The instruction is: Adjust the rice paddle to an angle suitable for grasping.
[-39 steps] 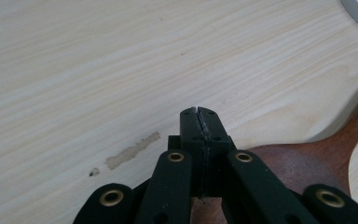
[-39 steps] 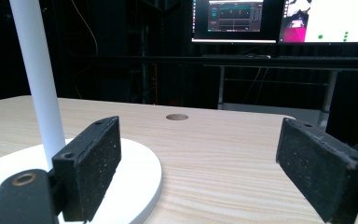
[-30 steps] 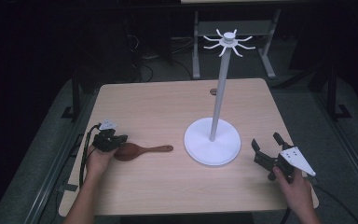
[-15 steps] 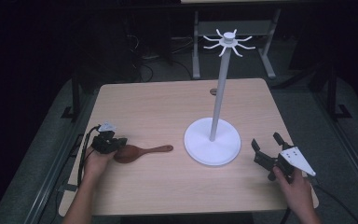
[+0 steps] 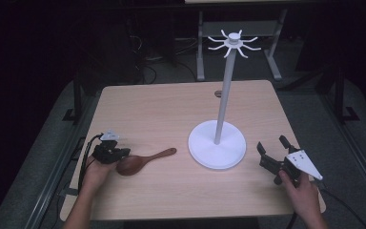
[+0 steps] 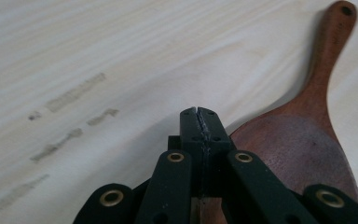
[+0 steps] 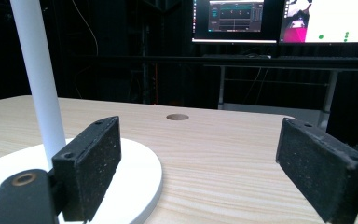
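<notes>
A dark brown wooden spoon (image 5: 140,161) lies flat on the table's left side, its handle pointing right toward the stand. My left gripper (image 5: 119,153) is shut at the left rim of its bowl. In the left gripper view the left gripper (image 6: 199,114) has its pads pressed together with nothing visible between them, and the spoon (image 6: 303,140) lies just to their right and runs under the jaw links. My right gripper (image 5: 270,142) rests open on the table right of the stand. In its own view the right gripper (image 7: 196,158) has nothing between its fingers.
A white stand (image 5: 217,143) with a round base, a tall pole and a ring of hooks on top occupies the table's (image 5: 162,105) middle right. Its pole (image 7: 37,70) and base (image 7: 140,172) sit close left of the right gripper. Monitors glow beyond the table.
The left hand has shifted very slightly toward the near edge beside the spoon's bowl. The right hand and the stand have not moved.
</notes>
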